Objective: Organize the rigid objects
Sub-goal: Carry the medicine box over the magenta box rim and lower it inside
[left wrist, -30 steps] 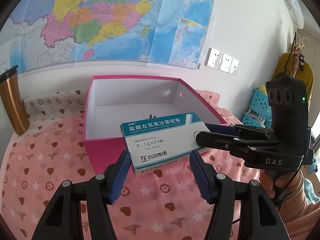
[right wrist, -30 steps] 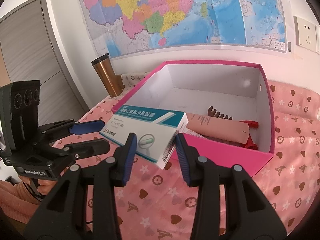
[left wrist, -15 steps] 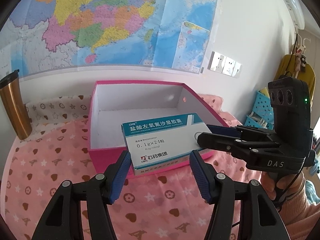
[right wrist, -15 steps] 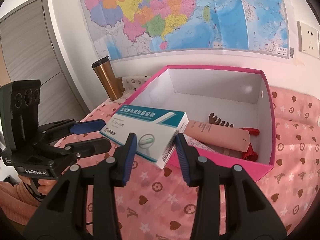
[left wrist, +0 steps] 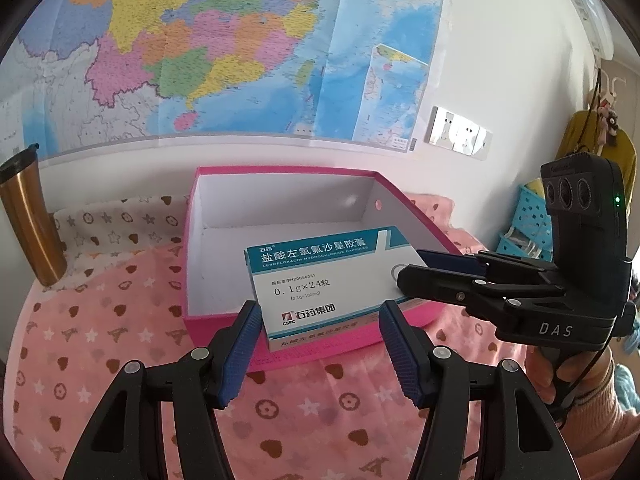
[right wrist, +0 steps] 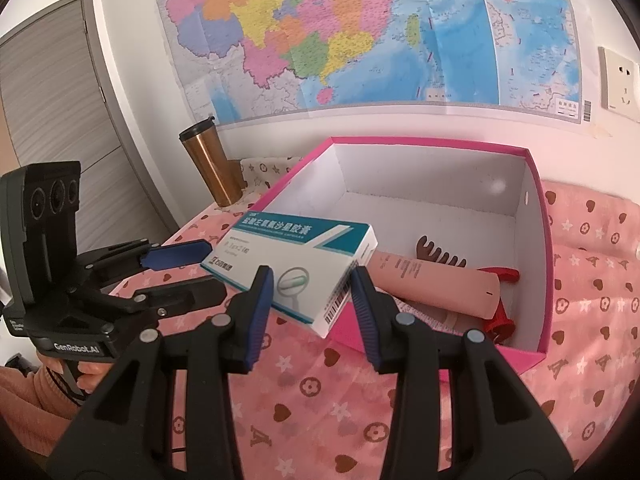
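Both the left gripper and right gripper clamped the medicine box; ahead lay the pink box. Best lowered level, released together.

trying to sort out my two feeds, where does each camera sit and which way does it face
Left wrist: sits on the left gripper, looks down over its fingers at the medicine box and pink box; the right gripper and a hand show at right.
Right wrist: sits on the right gripper, same aim; the left gripper shows at left.
Shared: medicine box, pink box, map, tumbler.
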{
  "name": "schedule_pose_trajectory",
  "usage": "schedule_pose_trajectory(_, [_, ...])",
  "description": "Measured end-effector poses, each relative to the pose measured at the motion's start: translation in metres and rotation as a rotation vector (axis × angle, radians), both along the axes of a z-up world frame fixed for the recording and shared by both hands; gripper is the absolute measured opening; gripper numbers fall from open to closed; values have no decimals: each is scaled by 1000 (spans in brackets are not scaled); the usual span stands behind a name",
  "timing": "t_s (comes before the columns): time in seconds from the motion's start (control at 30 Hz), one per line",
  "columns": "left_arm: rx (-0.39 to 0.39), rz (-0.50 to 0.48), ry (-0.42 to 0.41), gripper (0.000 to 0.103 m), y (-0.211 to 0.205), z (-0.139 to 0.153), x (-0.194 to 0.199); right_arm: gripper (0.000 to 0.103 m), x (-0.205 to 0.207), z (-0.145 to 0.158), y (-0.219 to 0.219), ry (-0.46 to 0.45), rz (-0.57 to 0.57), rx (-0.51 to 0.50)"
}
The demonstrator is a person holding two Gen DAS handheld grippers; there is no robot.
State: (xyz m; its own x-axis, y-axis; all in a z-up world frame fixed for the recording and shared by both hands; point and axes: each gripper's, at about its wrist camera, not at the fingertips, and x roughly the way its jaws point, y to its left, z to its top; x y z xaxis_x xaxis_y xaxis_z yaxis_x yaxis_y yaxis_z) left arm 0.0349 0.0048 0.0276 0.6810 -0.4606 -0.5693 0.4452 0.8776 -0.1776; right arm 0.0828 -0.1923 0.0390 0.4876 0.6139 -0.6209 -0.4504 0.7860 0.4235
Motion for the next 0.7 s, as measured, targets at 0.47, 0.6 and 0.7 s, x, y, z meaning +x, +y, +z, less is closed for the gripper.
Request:
schedule_pose_trajectory(0.47, [11, 27, -2, 62, 2, 1, 17, 43, 16, -4, 6, 14, -6, 10])
schedule_pose_trajectory(0.6, [12, 32, 1, 62, 3, -1, 21, 43, 19, -5, 8, 20, -9, 11])
schedule_pose_trajectory(0.7, [16, 35, 4, 62, 2, -2, 24, 43, 21, -7, 9, 24, -12, 11])
